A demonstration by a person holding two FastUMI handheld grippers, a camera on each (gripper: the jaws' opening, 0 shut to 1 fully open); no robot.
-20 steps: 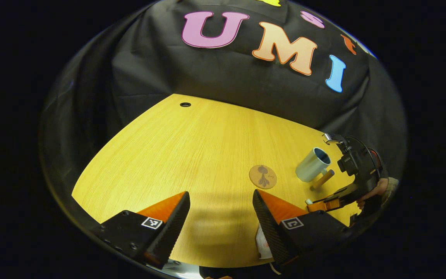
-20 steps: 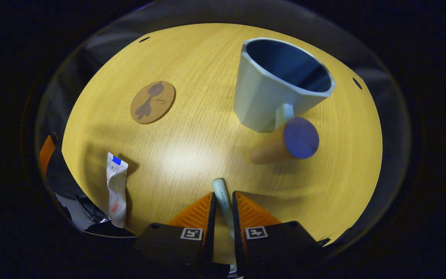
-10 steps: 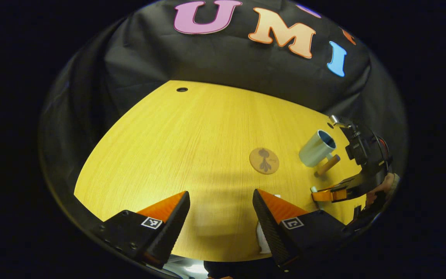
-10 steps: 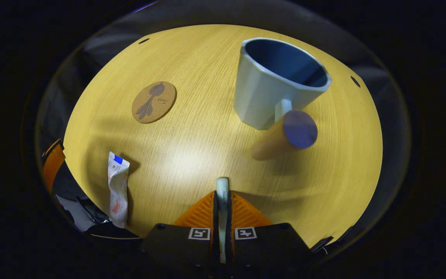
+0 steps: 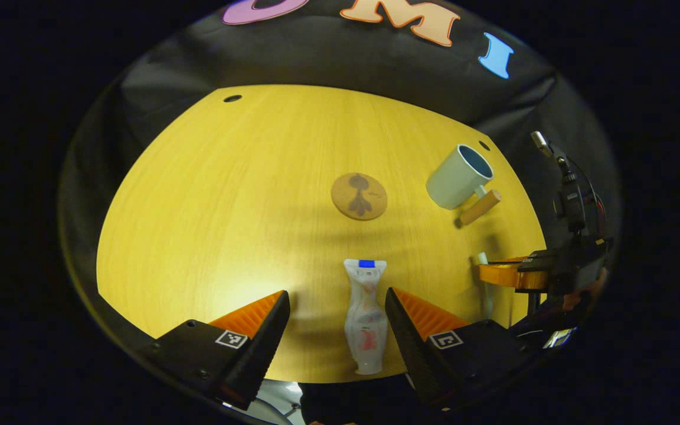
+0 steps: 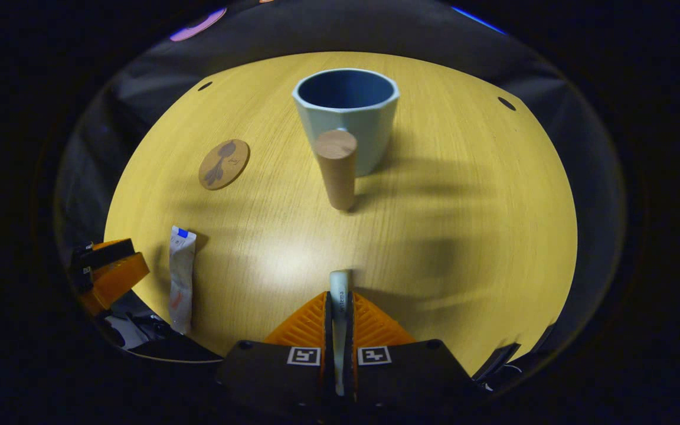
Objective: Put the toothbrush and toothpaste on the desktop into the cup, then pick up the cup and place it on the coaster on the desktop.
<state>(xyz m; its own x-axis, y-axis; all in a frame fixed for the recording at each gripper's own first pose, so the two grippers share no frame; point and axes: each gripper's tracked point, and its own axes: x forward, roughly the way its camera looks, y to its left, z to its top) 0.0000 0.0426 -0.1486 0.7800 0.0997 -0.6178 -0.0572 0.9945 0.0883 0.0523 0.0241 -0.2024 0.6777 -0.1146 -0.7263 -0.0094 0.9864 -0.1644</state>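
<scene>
Both right fingers (image 6: 310, 316) clamp the toothbrush (image 6: 339, 289) (toothpaste (image 5: 366, 316) between the left's).

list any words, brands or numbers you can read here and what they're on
Nothing can be quoted.
toothbrush: print on the handle, too small to read
toothpaste: coloured print, blurred
coaster: short script beside the leaf drawing, unreadable

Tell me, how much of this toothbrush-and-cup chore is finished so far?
Nothing is in the cup yet; it looks empty and stands apart from the coaster. In hand: the right gripper is shut on the toothbrush. The left gripper is open around the toothpaste tube, which lies on the desktop. Left: both items into the cup, then the cup onto the coaster.
</scene>
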